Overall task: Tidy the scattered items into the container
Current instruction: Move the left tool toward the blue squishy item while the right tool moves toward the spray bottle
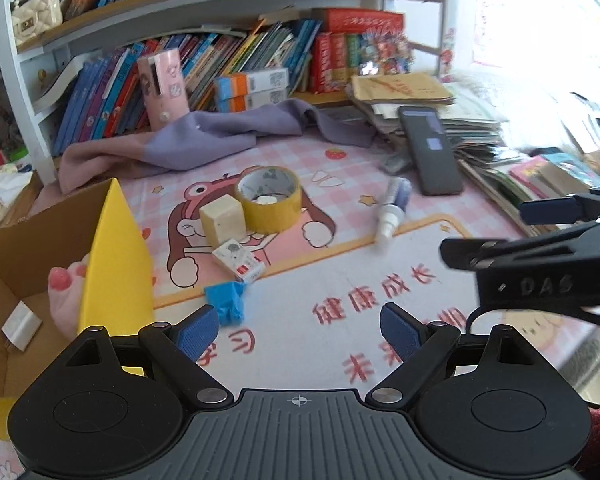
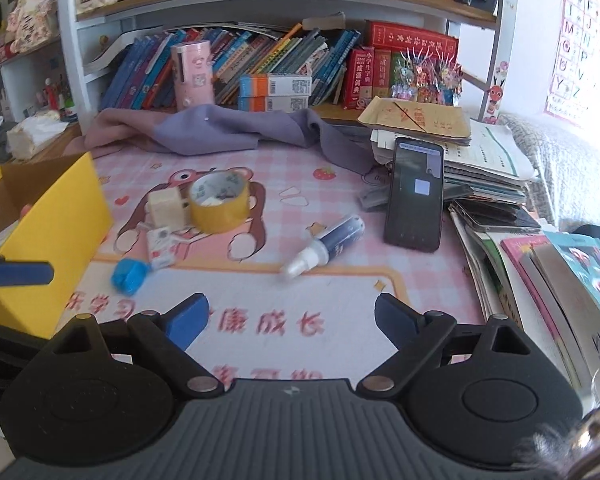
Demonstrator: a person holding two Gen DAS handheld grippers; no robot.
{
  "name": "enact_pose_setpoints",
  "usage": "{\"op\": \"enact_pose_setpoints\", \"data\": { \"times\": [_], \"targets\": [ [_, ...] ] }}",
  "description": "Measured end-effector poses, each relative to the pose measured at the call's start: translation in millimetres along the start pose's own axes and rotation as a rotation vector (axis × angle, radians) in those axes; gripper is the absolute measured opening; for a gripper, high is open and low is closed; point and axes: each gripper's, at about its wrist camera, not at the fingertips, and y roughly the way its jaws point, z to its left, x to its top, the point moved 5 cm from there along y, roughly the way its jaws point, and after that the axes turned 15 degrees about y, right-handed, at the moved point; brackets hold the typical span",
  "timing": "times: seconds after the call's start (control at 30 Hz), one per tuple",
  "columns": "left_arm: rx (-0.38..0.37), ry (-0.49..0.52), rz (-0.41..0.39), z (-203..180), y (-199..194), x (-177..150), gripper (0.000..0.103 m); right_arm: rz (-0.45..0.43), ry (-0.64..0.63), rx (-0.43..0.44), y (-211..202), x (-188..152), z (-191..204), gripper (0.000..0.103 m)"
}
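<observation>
One tape roll (image 1: 269, 199), one phone (image 1: 430, 151) — two grippers (image 1: 299, 330)

We see the left gripper (image 1: 299, 330) at the bottom centre of its own view, jaws spread wide and holding nothing. The right gripper (image 2: 291, 320) sits likewise at the bottom centre of its view, jaws wide apart and bare. In the left view, the right gripper enters from the right edge.

"DAS" is embossed on the right gripper (image 1: 500, 236); "健康成长" is printed on the desk mat (image 1: 374, 294).
</observation>
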Motion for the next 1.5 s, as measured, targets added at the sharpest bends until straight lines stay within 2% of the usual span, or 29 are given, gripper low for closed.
{"op": "enact_pose_setpoints", "data": {
  "times": [0.17, 0.4, 0.53, 0.6, 0.7, 1.07, 1.27, 1.33, 1.5],
  "targets": [
    [0.053, -0.058, 0.059, 9, 22, 6, 0.083, 0.048, 0.014, 0.024, 37, 19, -15, 0.091],
    [0.121, -0.108, 0.139, 23, 45, 5, 0.080, 0.121, 0.084, 0.036, 85, 36, -28, 0.091],
    [0.140, -0.125, 0.170, 29, 58, 5, 0.075, 0.139, 0.079, 0.027, 106, 42, -28, 0.090],
    [0.147, -0.137, 0.188, 32, 65, 4, 0.067, 0.147, 0.077, 0.020, 116, 45, -28, 0.088],
    [0.151, -0.158, 0.205, 37, 74, 3, 0.061, 0.151, 0.084, 0.004, 130, 51, -31, 0.085],
    [0.171, -0.194, 0.289, 50, 110, -1, 0.057, 0.212, 0.155, -0.027, 179, 63, -38, 0.084],
    [0.168, -0.212, 0.318, 53, 120, -6, 0.053, 0.263, 0.158, -0.010, 195, 58, -40, 0.067],
    [0.170, -0.213, 0.314, 54, 122, -5, 0.052, 0.252, 0.143, -0.008, 197, 59, -40, 0.063],
    [0.159, -0.230, 0.312, 56, 125, -4, 0.047, 0.241, 0.090, 0.018, 198, 61, -40, 0.045]
  ]
}}
